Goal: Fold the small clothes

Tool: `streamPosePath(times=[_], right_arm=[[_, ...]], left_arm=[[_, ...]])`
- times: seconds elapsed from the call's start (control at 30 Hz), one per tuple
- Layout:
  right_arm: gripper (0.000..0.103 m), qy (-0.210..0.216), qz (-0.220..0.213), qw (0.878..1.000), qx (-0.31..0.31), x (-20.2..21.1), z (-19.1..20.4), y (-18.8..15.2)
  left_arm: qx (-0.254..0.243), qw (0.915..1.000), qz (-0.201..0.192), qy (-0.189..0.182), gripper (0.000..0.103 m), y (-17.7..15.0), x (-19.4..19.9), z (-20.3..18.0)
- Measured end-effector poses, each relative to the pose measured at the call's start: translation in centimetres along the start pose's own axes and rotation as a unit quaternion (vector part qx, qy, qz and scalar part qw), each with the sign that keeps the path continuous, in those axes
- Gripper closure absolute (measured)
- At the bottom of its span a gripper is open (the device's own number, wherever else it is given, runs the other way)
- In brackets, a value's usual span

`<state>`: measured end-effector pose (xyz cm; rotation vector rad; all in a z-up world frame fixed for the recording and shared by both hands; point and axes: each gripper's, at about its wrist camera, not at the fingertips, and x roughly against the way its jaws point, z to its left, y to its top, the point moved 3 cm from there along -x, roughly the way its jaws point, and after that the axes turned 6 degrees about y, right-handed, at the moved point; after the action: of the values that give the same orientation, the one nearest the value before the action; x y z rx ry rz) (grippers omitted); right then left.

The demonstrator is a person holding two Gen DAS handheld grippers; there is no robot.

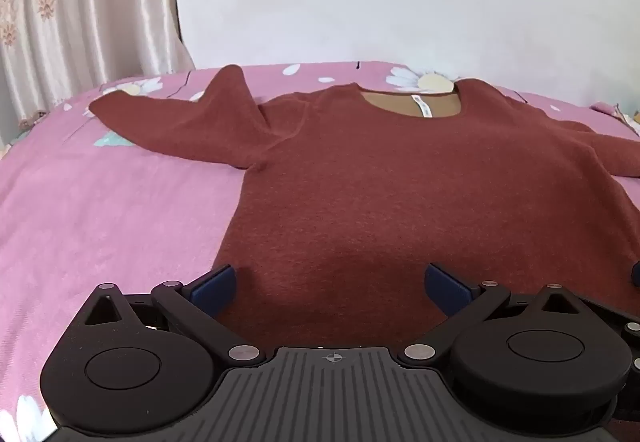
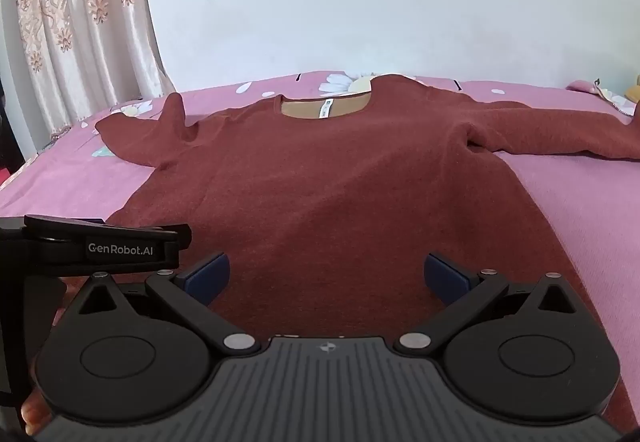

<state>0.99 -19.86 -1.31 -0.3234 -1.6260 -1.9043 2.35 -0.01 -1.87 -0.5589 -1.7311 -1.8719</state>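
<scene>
Surface: a bed covered with a pink bedspread (image 1: 100, 210) printed with white daisies filled the lower half of both views.
Garment: a rust-red long-sleeved sweater (image 1: 360, 182) lay flat on the bedspread at the centre, front up, neckline toward twelve o'clock, hem toward six o'clock.
Neckline: a tan inner lining and a narrow white label (image 1: 420, 107) showed inside the collar.
Sleeves: the sleeve at nine o'clock was bunched, with a fold of cloth standing up in a peak; the sleeve at three o'clock stretched out straight in the right wrist view.
Left gripper (image 1: 330, 284): it hung over the hem at six o'clock, its blue-padded jaws spread wide, with nothing between them but the sweater lying beneath.
Right gripper (image 2: 328, 274): it was likewise spread wide over the hem, holding nothing; the left gripper's black body sat just beside it at nine o'clock.
Room: a plain pale wall (image 2: 360, 2) rose behind the bed at twelve o'clock.
Curtain (image 1: 72, 10): a cream curtain with a peach floral pattern hung at ten o'clock.
Hand: fingertips (image 2: 34, 412) showed at seven o'clock in the right wrist view.
</scene>
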Motion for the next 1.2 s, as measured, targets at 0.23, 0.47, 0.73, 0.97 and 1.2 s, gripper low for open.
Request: streamPosePath(times=[0.23,0.47,0.73,0.97,1.2], right_arm=[[0.000,0.001,-0.002,1.000,-0.003,-0.17,0.06,-0.19],[0.000,0.004,-0.005,1.000,-0.006,-0.08,-0.19,-0.15],[0.000,0.002,-0.002,1.000,-0.008,-0.23,-0.33,-0.08],[0.000,0.002,-0.001,1.000,-0.009,-0.25,-0.32,-0.11],[0.000,0.001,0.001,1.000,-0.010,-0.36,-0.48,-0.21]], left_arm=[[-0.008,0.9999,-0.008,0.005,0.000,0.08,0.05,0.00],[0.000,1.0000,-0.001,0.003,0.000,0.15,0.10,0.02],[0.001,1.0000,-0.001,0.003,0.000,0.00,-0.03,0.06],[0.001,1.0000,-0.002,0.003,0.000,-0.05,-0.03,0.06],[0.002,1.0000,0.000,0.002,0.000,-0.17,-0.17,0.12]])
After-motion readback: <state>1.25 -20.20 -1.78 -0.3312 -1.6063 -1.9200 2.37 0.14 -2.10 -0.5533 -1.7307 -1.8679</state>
